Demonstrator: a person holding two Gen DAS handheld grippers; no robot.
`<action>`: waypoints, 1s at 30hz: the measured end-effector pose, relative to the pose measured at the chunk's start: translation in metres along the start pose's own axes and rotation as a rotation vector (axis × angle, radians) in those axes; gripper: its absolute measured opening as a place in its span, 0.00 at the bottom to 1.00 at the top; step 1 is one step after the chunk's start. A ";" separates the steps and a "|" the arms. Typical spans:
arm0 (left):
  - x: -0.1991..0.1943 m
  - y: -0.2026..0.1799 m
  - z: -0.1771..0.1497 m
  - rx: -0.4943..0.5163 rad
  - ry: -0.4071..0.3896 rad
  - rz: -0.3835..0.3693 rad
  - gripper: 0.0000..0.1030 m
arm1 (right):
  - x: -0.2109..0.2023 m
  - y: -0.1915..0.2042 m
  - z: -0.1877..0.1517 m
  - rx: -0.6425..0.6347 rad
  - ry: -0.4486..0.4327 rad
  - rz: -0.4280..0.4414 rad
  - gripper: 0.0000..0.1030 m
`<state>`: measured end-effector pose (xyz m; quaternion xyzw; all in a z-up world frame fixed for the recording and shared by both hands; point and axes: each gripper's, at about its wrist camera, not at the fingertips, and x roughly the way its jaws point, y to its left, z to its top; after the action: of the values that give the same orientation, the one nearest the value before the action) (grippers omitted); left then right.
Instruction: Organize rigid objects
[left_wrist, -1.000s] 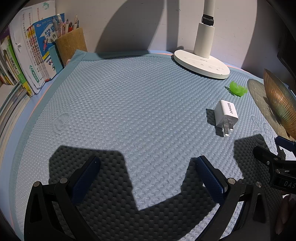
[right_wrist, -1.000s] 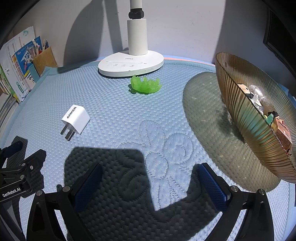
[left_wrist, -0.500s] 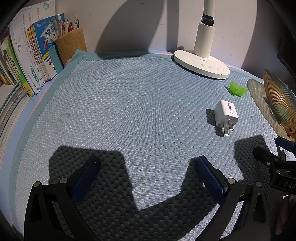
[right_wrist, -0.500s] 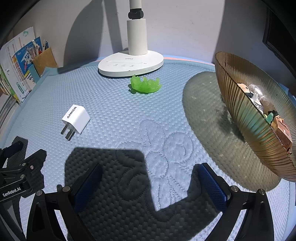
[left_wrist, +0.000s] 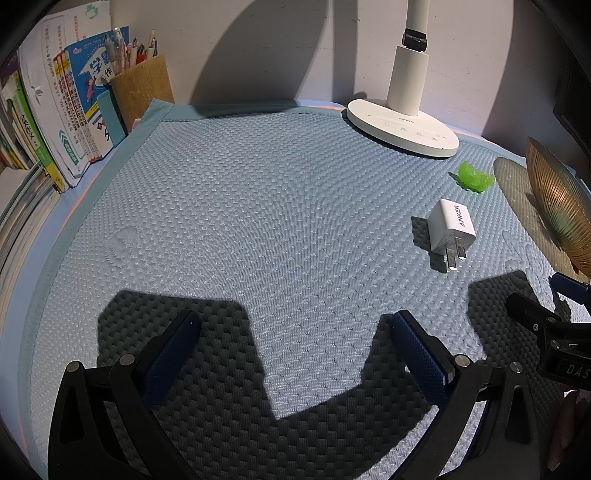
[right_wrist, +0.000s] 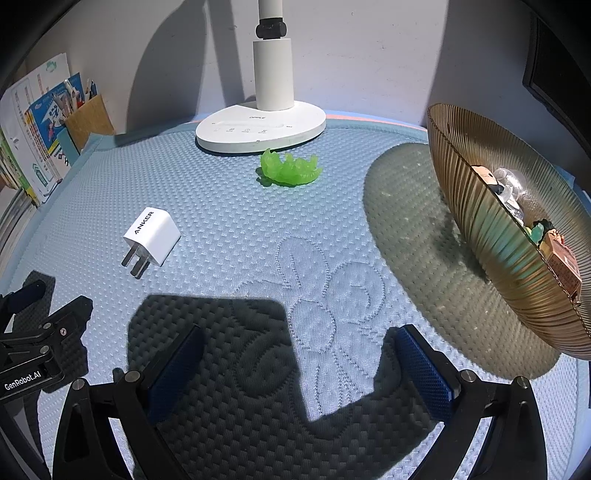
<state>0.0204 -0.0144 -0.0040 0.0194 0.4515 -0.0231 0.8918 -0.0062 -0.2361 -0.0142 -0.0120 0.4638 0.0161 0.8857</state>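
Note:
A white Anker charger plug lies on the blue mat, also in the right wrist view, prongs toward me. A green translucent toy lies near the lamp base, and shows in the left wrist view. An amber ribbed bowl at the right holds several small items; its edge shows in the left wrist view. My left gripper is open and empty above the mat, left of the charger. My right gripper is open and empty, between charger and bowl.
A white desk lamp base stands at the back, also in the right wrist view. Books and a cork pen holder stand at the back left. The blue quilted mat covers the desk.

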 end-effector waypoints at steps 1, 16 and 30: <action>0.000 0.000 0.000 0.000 0.000 0.000 1.00 | 0.000 0.000 0.000 0.000 0.000 0.000 1.00; -0.003 0.003 0.004 -0.022 0.021 -0.060 0.99 | -0.007 -0.002 -0.010 0.004 0.026 0.014 1.00; 0.012 -0.070 0.052 0.170 0.037 -0.272 0.66 | 0.012 -0.009 0.088 0.134 0.008 0.057 0.77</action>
<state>0.0648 -0.0877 0.0161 0.0338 0.4625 -0.1815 0.8672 0.0735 -0.2414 0.0257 0.0605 0.4677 0.0102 0.8818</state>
